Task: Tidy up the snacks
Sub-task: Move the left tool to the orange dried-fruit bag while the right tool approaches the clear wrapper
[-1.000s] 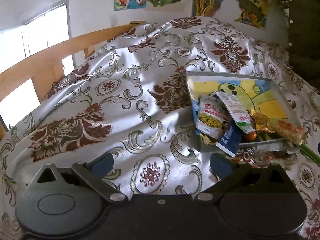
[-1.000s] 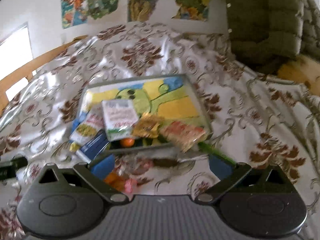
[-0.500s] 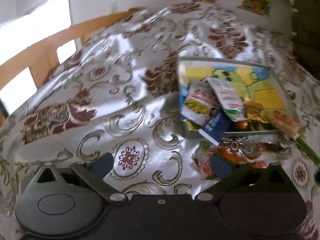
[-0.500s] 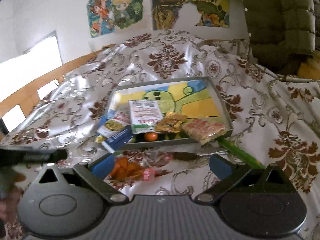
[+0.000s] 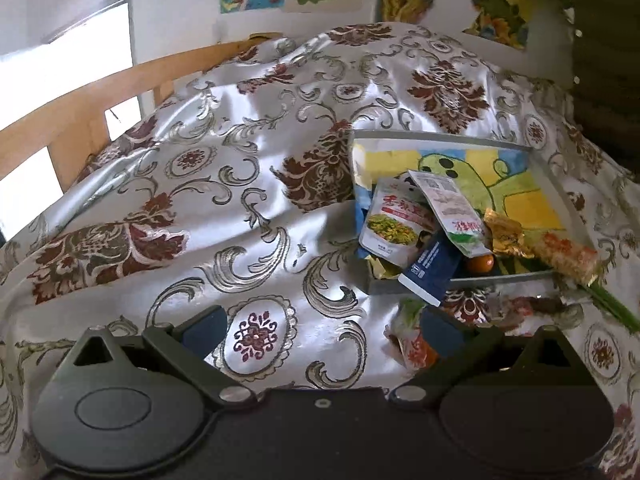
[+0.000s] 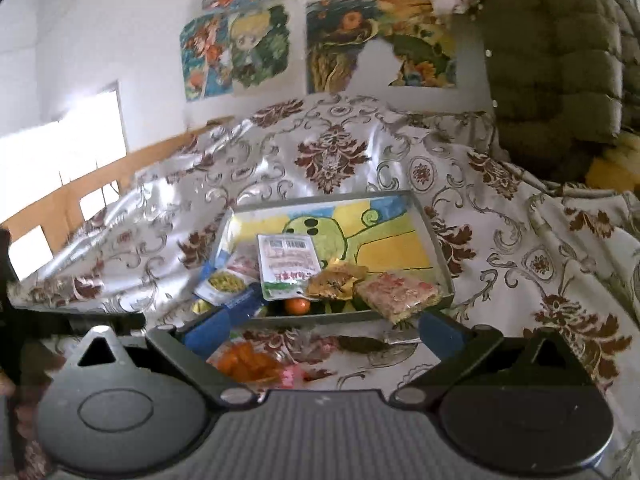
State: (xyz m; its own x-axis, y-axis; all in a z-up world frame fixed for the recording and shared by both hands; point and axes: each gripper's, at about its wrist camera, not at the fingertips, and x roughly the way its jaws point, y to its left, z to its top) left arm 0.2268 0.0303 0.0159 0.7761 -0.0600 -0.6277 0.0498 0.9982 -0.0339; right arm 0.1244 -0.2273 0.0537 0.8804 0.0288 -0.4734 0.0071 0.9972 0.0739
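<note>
The left gripper point(image 5: 320, 322) has its jaws spread wide with nothing between them, only the glossy, silvery cloth point(image 5: 256, 216) patterned with maroon damask flowers and grey scrolls. Just beside its right blue pad, lying on the cloth, is a crinkly clear bag of orange snacks point(image 5: 414, 344), its end partly hidden behind that pad. Beyond it sits the shallow grey tray point(image 5: 440, 136), rectangular with low straight walls and a painted green-and-yellow cartoon lining its floor. Piled at the tray's near end are flat foil and plastic packets: a white pouch with a green food picture point(image 5: 394, 224), a white-and-green sachet point(image 5: 450, 212) leaning across it, a dark blue packet point(image 5: 430, 270) hanging over the front wall, a crumpled gold wrapper point(image 5: 504, 232), a small round orange fruit point(image 5: 480, 263), and a clear-wrapped reddish bar point(image 5: 568, 256) resting on the tray's corner. A green stalk point(image 5: 612, 306) lies on the cloth at far right. The right gripper point(image 6: 320, 330) is likewise wide open and holding nothing; the bag of orange snacks point(image 6: 248, 362) lies on the cloth between its jaws, close to the left pad, touching neither finger as far as can be seen. The tray point(image 6: 436, 248) lies just past the fingertips. Colourful cartoon posters point(image 6: 236, 52) hang on the white wall, and a quilted olive jacket point(image 6: 560, 60) hangs at right.
</note>
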